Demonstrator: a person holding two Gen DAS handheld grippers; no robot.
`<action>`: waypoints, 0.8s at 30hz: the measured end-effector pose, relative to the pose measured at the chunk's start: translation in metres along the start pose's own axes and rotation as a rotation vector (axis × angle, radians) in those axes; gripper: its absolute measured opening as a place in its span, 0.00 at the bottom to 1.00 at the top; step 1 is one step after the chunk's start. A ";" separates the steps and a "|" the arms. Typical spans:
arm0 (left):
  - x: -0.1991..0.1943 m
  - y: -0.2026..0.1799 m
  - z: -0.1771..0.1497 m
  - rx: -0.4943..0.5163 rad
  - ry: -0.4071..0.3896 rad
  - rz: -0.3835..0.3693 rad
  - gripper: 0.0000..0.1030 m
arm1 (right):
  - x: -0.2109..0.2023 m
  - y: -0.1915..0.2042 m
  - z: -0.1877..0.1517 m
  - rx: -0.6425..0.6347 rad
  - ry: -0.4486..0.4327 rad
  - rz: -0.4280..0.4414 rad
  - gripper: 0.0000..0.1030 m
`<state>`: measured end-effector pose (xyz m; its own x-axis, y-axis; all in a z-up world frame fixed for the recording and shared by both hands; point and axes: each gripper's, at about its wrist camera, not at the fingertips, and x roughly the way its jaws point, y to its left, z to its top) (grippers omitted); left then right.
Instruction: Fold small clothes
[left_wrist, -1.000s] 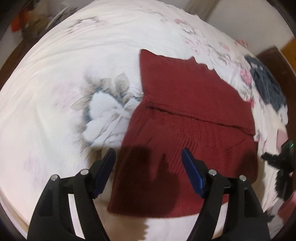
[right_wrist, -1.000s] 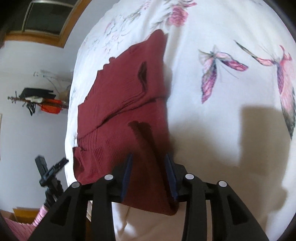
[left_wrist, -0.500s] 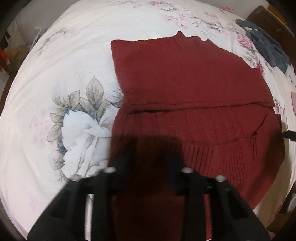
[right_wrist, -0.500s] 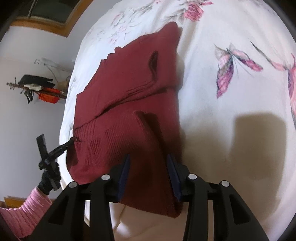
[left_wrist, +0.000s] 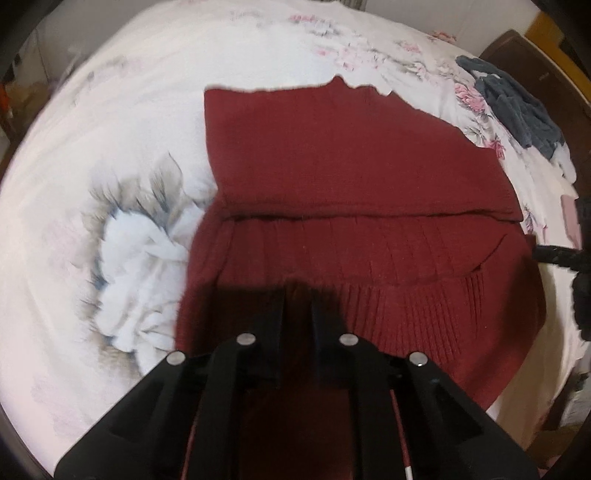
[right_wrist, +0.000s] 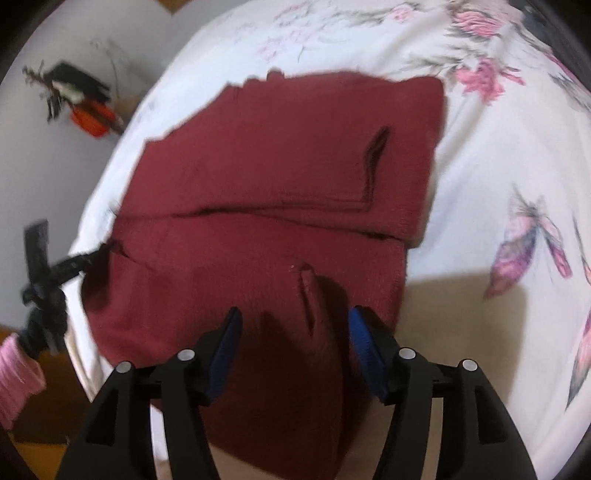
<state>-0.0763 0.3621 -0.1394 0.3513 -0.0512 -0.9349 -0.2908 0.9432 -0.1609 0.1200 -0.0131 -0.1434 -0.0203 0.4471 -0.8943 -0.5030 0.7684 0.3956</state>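
Left tool: black fingers drawn close together over the near hem of the dark red ribbed knit sweater, a narrow strip of red cloth showing between them; it looks clenched on the sweater's near edge, though shadow there hides the actual contact. Right tool: blue-padded fingers spread wide, released, one to each side of a small raised pleat in the knit near the sweater's right-hand side. Nothing pinched between them.

The sweater lies flat on the bed, on a white bedsheet printed with flowers and butterflies. It is partly folded: an upper layer is laid across the far half, its edge forming a straight crease running side to side across the middle, with the ribbed lower part nearer the tools. In the right wrist view a short dark slit or fold shows in the upper layer.

On the sheet, a large grey-blue printed flower sits just beside the sweater's left edge; pink butterflies lie to its right. A dark grey-blue crumpled garment lies well apart, near the far right corner of the bed.

A pink knitted sleeve shows at the left of the right wrist view.
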 end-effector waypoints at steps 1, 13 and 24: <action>0.002 0.003 0.001 -0.008 0.000 -0.001 0.19 | 0.005 0.000 0.001 -0.001 0.007 0.006 0.60; -0.007 0.011 0.003 -0.052 -0.044 -0.003 0.06 | -0.003 0.010 -0.007 -0.037 -0.019 0.030 0.07; -0.078 -0.008 0.007 -0.036 -0.212 -0.044 0.06 | -0.061 0.015 -0.006 0.008 -0.126 0.167 0.07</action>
<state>-0.0947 0.3609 -0.0632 0.5431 -0.0185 -0.8395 -0.3007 0.9292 -0.2150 0.1084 -0.0315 -0.0842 0.0062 0.6218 -0.7832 -0.4947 0.6825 0.5380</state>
